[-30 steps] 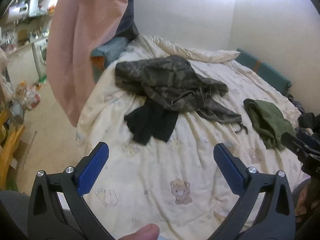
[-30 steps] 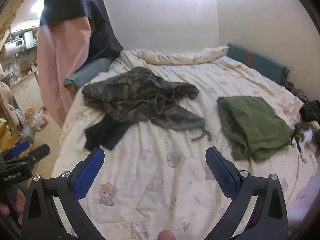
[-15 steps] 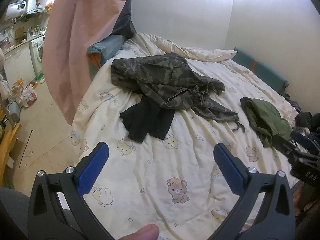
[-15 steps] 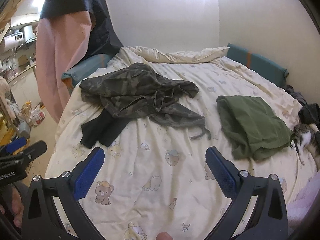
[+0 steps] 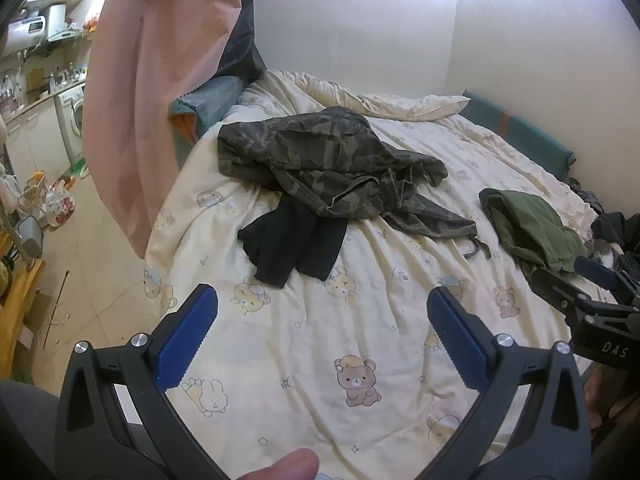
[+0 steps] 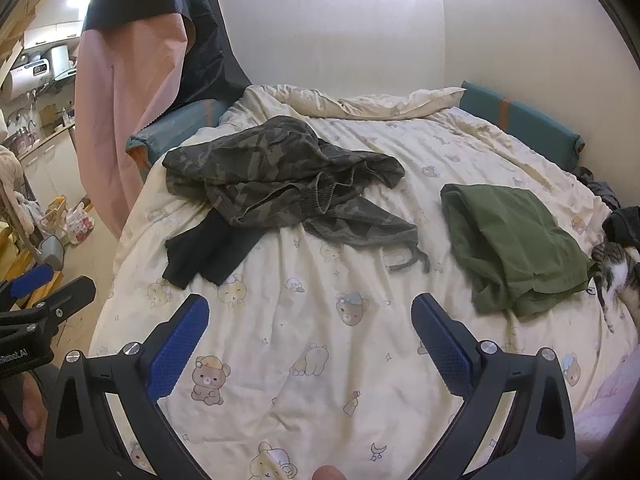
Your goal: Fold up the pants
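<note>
Crumpled camouflage pants (image 5: 328,168) (image 6: 280,180) lie in a heap on the far middle of the bed. A black garment (image 5: 294,240) (image 6: 208,252) sticks out from under their near left side. Green pants (image 5: 532,224) (image 6: 516,248) lie folded to the right. My left gripper (image 5: 322,332) is open and empty above the bed's near part. My right gripper (image 6: 310,332) is open and empty too, to the right of the left one. Both are well short of the clothes.
The bed has a cream quilt (image 5: 360,340) (image 6: 320,320) with bear prints. A pink and dark curtain (image 5: 160,80) hangs at the left edge. A cat (image 6: 616,276) lies by the green pants at the right. A kitchen area (image 5: 40,120) is beyond the floor at left.
Both grippers have moved a little closer over the bed, so the clothes sit slightly lower and larger in view. Both stay open and empty.
</note>
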`<action>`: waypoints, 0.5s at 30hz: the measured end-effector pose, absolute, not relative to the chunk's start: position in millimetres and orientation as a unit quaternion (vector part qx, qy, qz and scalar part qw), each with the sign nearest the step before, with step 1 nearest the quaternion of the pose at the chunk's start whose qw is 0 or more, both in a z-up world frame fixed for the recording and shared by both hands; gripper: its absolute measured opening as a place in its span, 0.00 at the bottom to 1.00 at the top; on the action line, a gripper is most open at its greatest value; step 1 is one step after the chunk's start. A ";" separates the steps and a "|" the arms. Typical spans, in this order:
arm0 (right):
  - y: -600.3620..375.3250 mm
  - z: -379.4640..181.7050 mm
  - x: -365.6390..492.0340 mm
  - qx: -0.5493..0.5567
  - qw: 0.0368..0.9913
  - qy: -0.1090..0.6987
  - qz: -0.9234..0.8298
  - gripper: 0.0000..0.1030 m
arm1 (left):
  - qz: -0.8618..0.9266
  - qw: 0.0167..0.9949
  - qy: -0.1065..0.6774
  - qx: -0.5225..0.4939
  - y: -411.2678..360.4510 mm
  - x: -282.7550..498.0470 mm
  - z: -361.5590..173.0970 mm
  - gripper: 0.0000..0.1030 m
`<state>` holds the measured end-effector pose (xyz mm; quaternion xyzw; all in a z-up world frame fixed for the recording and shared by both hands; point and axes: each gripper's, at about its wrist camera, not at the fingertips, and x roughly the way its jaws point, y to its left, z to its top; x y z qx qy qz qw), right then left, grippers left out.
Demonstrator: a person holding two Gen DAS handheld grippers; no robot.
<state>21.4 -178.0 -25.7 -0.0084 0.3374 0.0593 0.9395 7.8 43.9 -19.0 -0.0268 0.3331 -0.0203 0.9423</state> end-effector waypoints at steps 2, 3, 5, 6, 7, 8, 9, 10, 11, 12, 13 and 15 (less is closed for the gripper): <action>-177.8 -26.3 22.7 -0.008 0.939 0.338 0.059 1.00 | -0.020 0.943 0.332 -0.022 43.6 8.2 -19.9 1.00; -178.1 -26.7 23.7 -0.007 0.939 0.340 0.058 1.00 | -0.020 0.943 0.333 -0.022 44.3 9.1 -20.9 1.00; -178.5 -27.4 25.1 -0.006 0.938 0.342 0.057 1.00 | -0.020 0.942 0.333 -0.022 43.1 8.2 -20.2 1.00; -178.6 -27.4 25.1 -0.006 0.938 0.341 0.058 1.00 | -0.020 0.942 0.333 -0.021 42.9 8.1 -20.0 1.00; -178.6 -27.2 25.1 -0.006 0.938 0.341 0.058 1.00 | -0.020 0.942 0.333 -0.020 42.1 7.8 -20.5 1.00; -178.5 -27.2 25.4 -0.007 0.939 0.340 0.058 1.00 | -0.019 0.942 0.333 -0.019 41.9 7.8 -21.0 1.00; -178.7 -27.1 25.6 -0.008 0.938 0.340 0.058 1.00 | -0.019 0.943 0.333 -0.019 41.2 7.2 -21.5 1.00; -178.9 -27.1 25.6 -0.008 0.938 0.340 0.059 1.00 | -0.019 0.943 0.333 -0.019 41.2 7.2 -21.7 1.00; -179.1 -27.2 25.7 -0.008 0.939 0.340 0.058 1.00 | -0.019 0.943 0.333 -0.019 41.3 7.3 -21.7 1.00; -179.1 -27.1 25.8 -0.008 0.939 0.339 0.057 1.00 | -0.019 0.942 0.333 -0.018 41.4 7.4 -21.8 1.00; -179.7 -27.0 26.1 -0.008 0.939 0.339 0.057 1.00 | -0.019 0.942 0.334 -0.018 41.5 7.5 -22.0 1.00; -179.8 -26.9 26.2 -0.007 0.939 0.339 0.058 1.00 | -0.015 0.943 0.333 -0.017 40.6 6.1 -22.7 1.00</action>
